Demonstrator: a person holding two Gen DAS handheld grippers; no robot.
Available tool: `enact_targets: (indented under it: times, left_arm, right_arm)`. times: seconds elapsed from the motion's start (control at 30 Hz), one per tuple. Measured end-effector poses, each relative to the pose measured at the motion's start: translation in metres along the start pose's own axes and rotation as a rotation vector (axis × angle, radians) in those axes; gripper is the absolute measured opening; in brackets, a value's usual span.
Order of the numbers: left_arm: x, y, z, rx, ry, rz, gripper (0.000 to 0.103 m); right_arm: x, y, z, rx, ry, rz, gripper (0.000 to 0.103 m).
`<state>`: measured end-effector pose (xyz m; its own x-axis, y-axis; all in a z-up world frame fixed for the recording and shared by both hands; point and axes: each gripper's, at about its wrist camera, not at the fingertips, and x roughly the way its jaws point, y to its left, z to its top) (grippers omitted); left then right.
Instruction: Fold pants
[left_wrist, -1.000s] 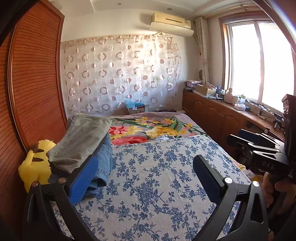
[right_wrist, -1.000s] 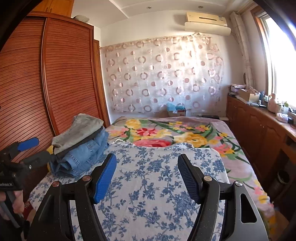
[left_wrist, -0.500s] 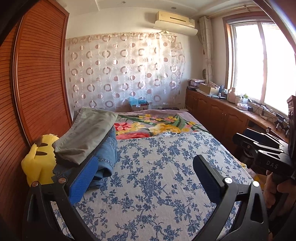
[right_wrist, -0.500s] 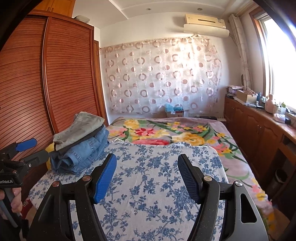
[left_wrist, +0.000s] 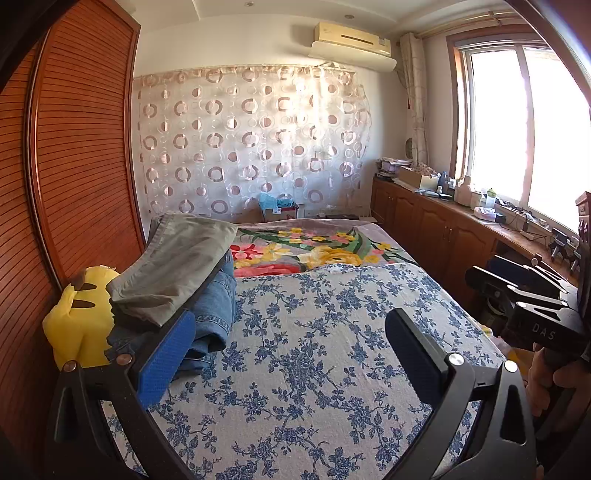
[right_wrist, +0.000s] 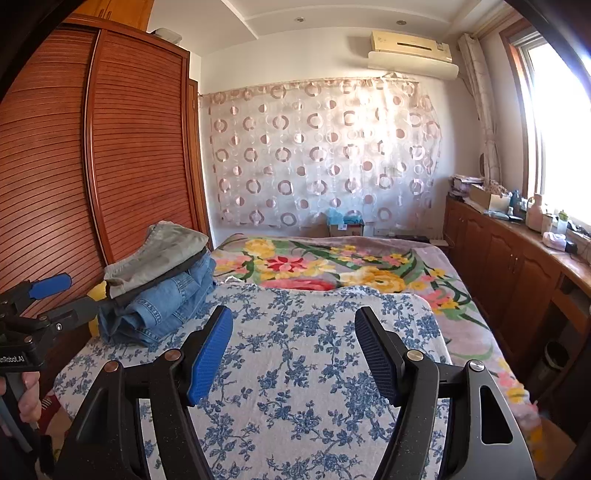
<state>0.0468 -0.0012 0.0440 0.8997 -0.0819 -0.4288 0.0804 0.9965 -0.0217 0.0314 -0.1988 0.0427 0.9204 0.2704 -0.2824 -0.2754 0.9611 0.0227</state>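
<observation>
A stack of folded pants lies at the left edge of the bed: grey-green pants (left_wrist: 173, 266) on top, a dark pair under them, blue jeans (left_wrist: 212, 314) at the bottom. The stack also shows in the right wrist view (right_wrist: 159, 280). My left gripper (left_wrist: 290, 350) is open and empty, held above the blue-flowered sheet (left_wrist: 314, 354), its left finger beside the jeans. My right gripper (right_wrist: 293, 350) is open and empty over the same sheet (right_wrist: 295, 369), right of the stack. Each gripper shows at the edge of the other's view.
A yellow plush toy (left_wrist: 79, 317) sits between the stack and the brown slatted wardrobe (left_wrist: 74, 166). A flowered blanket (left_wrist: 314, 247) covers the far half of the bed. Wooden cabinets (left_wrist: 443, 236) with clutter run under the window on the right.
Both grippers have tilted up and shifted slightly; the pants stack and the bed sit a little lower in both views. Both stay open and empty.
</observation>
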Motion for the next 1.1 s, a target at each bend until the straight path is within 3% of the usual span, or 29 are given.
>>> enact_targets:
  times: [1.1]
  left_arm:
    - [-0.0027, -0.0017, -0.0017, -0.002, -0.003, -0.011, 0.102]
  right_arm:
    - [-0.0033, -0.0013, -0.0016, 0.004, 0.004, 0.000, 0.071]
